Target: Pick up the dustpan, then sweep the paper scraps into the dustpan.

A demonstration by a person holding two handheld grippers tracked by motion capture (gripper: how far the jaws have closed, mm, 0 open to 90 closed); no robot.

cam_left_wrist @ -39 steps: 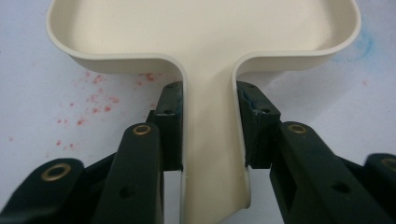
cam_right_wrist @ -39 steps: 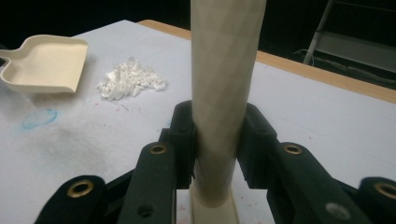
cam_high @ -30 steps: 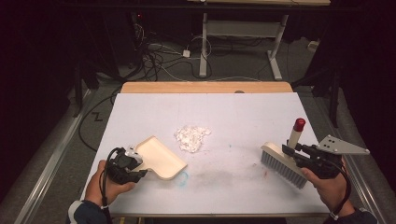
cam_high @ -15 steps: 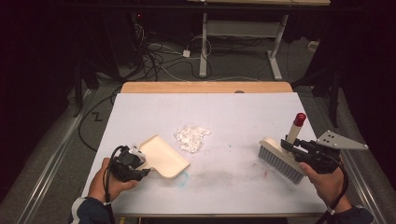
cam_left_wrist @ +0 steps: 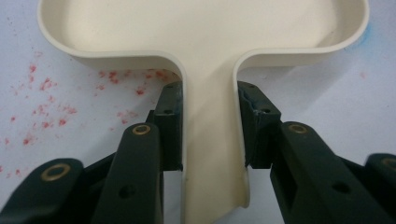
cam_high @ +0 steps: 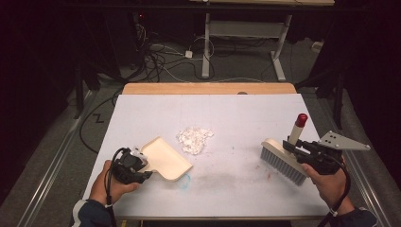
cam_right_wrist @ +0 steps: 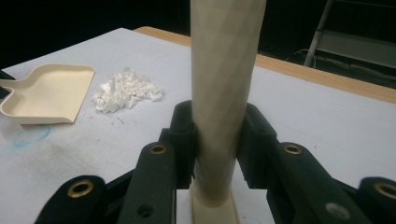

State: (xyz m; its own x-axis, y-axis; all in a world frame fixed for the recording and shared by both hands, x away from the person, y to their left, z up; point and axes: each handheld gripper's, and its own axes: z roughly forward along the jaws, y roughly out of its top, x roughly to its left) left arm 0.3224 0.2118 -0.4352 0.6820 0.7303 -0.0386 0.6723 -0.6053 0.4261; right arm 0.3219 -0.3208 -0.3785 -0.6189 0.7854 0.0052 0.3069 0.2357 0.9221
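- My left claw (cam_left_wrist: 208,135) pinches the dustpan (cam_left_wrist: 201,32) handle.
- My right claw (cam_right_wrist: 217,140) clamps the brush (cam_high: 283,161) handle.
- White scraps (cam_high: 195,139) lie just past the dustpan.

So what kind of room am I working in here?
Likely a lab or test workshop: a white-topped table, tangled cables on the floor, and a bare adjustable desk frame behind, all in a dark surround.

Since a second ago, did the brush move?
Yes. The brush in the right gripper slid a little left, toward the pile of white bits that stayed in the middle of the table.
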